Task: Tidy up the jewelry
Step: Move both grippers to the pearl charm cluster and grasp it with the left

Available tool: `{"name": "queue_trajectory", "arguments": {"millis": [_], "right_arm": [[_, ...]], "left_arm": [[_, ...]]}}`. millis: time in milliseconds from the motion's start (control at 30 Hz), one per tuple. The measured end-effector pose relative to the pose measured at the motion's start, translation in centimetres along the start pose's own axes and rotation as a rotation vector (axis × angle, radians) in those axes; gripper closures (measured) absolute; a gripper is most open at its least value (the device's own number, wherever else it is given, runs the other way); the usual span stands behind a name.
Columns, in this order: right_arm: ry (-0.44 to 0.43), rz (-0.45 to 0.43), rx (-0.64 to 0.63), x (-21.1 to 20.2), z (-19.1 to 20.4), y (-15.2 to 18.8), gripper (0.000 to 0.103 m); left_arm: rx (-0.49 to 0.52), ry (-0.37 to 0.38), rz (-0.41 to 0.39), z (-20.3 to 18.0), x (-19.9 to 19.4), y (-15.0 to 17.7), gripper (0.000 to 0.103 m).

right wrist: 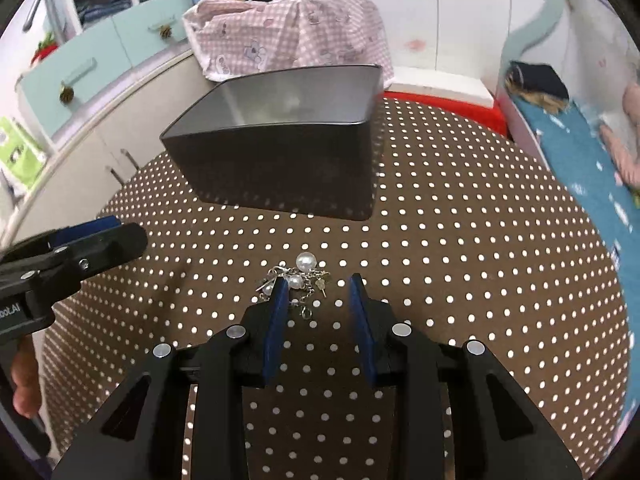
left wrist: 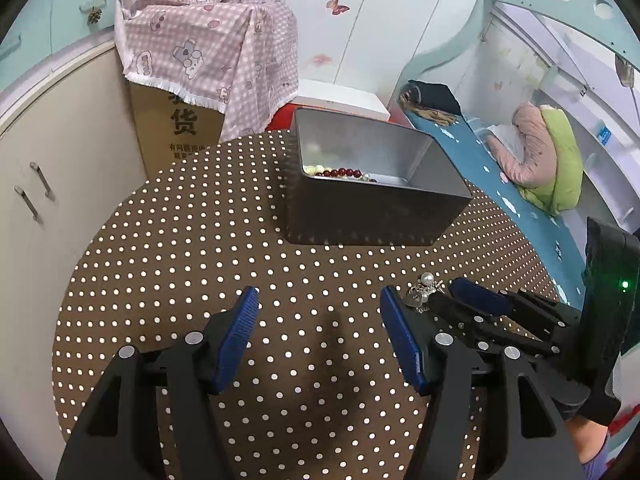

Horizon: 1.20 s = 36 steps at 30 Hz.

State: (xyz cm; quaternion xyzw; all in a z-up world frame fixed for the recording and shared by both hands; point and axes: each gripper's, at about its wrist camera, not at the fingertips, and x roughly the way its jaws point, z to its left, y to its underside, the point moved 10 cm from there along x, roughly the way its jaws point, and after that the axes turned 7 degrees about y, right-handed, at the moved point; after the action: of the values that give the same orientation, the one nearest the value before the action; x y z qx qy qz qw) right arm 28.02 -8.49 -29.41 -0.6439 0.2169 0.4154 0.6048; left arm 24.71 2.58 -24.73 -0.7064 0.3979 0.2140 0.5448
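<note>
A small tangle of silver chain with pearls (right wrist: 303,273) lies on the brown polka-dot round table (right wrist: 460,240). My right gripper (right wrist: 319,280) is low over it, jaws apart. Its left fingertip covers the chain's left edge and the rest lies just ahead in the gap, with no pad pressing on it. From the left wrist view the same chain (left wrist: 425,289) sits at the tip of the right gripper (left wrist: 444,292). My left gripper (left wrist: 319,294) is open and holds nothing, over bare cloth to the left. A dark metal box (left wrist: 372,216) stands behind, holding red and cream beads (left wrist: 340,172).
The box (right wrist: 280,168) stands straight ahead of the right gripper; the left gripper (right wrist: 116,236) enters at the left edge. Beyond the table are a cardboard carton under pink checked cloth (left wrist: 208,52), cream cabinets (left wrist: 60,160) and a blue bed (left wrist: 500,184) at right.
</note>
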Motion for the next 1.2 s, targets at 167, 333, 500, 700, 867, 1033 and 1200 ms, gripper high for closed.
{"name": "queue_trajectory", "arguments": {"millis": [167,333,500,700,867,1033,1200], "right_arm": [[-0.010,0.007,-0.016,0.1,0.3,0.0,0.096],[-0.008,0.001,-0.001,-1.0,-0.5,0.9,0.096],[-0.025,0.005,0.029,-1.9,-2.0,1.5,0.096],[-0.008,-0.009,0.062,-2.4,-3.8,2.1,0.093],[-0.017,-0.008,0.091,-2.4,-5.2,2.8,0.093],[-0.025,-0.015,0.112,-2.2,-5.8,2.6,0.093],[-0.041,-0.015,0.120,-1.9,-5.4,2.1,0.093]], "left_arm": [[-0.003,0.003,0.011,0.1,0.4,0.3,0.042],[-0.011,0.013,0.016,0.0,0.7,0.3,0.042],[0.013,0.052,0.042,-1.7,2.0,0.6,0.042],[0.131,0.034,0.071,-5.4,5.1,0.9,0.042],[0.211,-0.026,0.089,-6.1,6.9,0.8,0.045],[0.300,-0.048,0.083,-7.1,7.3,1.0,0.065],[0.368,-0.040,0.071,-7.8,7.6,1.1,0.094]]}}
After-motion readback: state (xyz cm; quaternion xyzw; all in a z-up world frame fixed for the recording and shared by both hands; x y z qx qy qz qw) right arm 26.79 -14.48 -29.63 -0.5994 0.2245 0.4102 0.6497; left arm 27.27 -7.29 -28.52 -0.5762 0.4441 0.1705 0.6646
